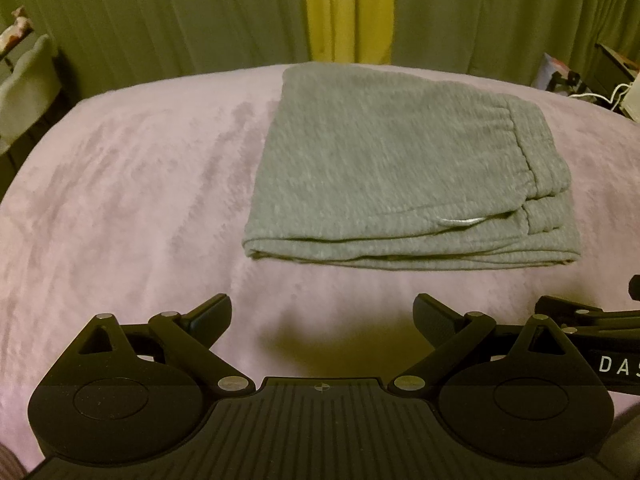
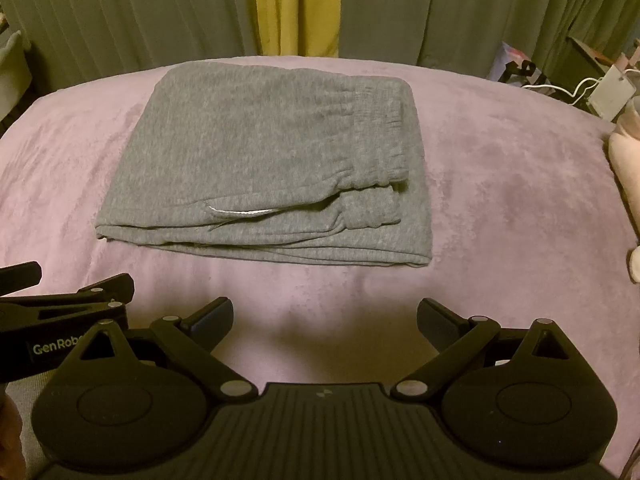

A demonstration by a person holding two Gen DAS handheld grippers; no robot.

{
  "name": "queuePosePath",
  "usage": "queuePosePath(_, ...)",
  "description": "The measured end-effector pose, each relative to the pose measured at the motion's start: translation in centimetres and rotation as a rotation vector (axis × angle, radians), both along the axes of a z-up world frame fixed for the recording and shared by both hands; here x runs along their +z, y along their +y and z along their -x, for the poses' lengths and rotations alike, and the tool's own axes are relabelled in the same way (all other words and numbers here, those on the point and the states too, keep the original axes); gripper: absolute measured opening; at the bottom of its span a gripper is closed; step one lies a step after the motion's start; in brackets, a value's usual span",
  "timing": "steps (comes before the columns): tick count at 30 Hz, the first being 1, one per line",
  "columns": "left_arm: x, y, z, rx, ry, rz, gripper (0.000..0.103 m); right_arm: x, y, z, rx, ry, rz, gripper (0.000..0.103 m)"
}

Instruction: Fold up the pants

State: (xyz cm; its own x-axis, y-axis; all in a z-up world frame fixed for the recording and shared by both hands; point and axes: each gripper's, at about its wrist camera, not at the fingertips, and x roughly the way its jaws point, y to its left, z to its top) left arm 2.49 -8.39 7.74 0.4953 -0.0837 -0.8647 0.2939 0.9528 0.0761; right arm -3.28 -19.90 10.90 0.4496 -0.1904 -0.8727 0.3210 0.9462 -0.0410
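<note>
The grey knit pants (image 1: 404, 168) lie folded into a compact layered rectangle on the pink plush bed cover (image 1: 120, 208), waistband and a white drawstring (image 2: 236, 211) showing at the right side of the stack, stacked fold edges facing the grippers. Both black hand-held grippers, left gripper (image 1: 322, 312) and right gripper (image 2: 324, 314), hover side by side short of that near edge, jaws spread wide and holding nothing. The bundle's long axis runs left to right, lying ahead-right of the left gripper and ahead-left of the right (neither clearly nearer), so the fold appears essentially complete.
</note>
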Motion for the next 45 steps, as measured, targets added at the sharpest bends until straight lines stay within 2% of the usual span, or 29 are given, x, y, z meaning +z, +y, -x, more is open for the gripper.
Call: queuePosePath(45,0.04,0.63,-0.18,0.013,0.003,0.018,0.100,-0.22,0.11,-0.11,0.002,-0.003,0.004,0.099)
